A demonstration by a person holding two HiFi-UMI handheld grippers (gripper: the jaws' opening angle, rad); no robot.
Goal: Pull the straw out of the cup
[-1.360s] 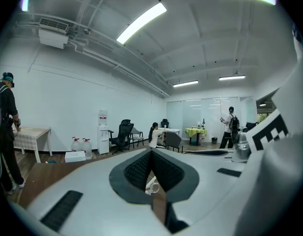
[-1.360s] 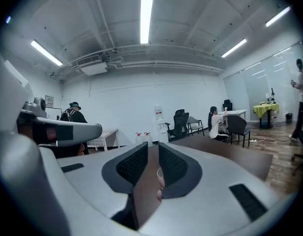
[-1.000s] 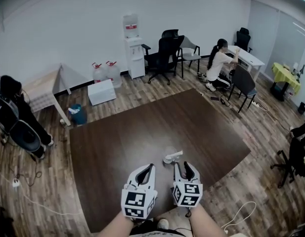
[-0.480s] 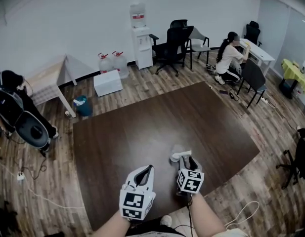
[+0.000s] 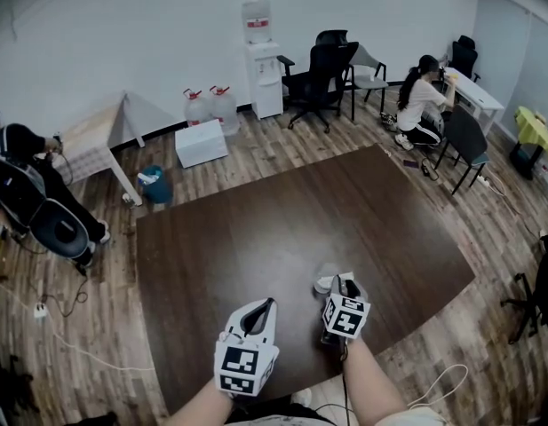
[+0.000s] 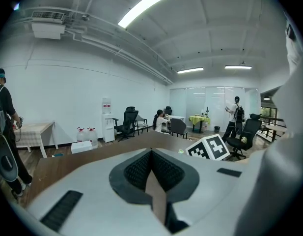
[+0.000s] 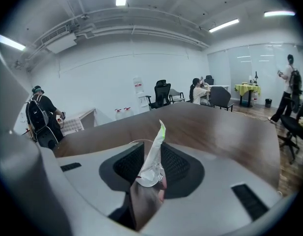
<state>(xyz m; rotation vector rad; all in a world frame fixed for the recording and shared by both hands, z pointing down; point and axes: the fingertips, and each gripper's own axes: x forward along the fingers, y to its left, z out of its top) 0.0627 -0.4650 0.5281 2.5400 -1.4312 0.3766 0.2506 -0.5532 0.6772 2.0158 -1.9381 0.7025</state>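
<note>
Head view, with both gripper views. My left gripper hangs over the near edge of the dark brown table, well left of the cup. In the left gripper view its jaws are pressed together at the tips, with nothing between them. The marker cube of my other gripper shows to the right in that view.

My right gripper points at the cup, which stands on the table near the front edge, directly ahead of its jaws. In the right gripper view this gripper has its jaws spread, and they have just been closing. The straw, white with a green tip, rises upright and slightly tilted between the two ribbed pads. I cannot tell that either pad presses on it. The straw is in the cup, its lower end meeting crumpled white material at the base of the jaws.

Background: a water dispenser against the far wall, and a seated person at a desk at the upper right.
</note>
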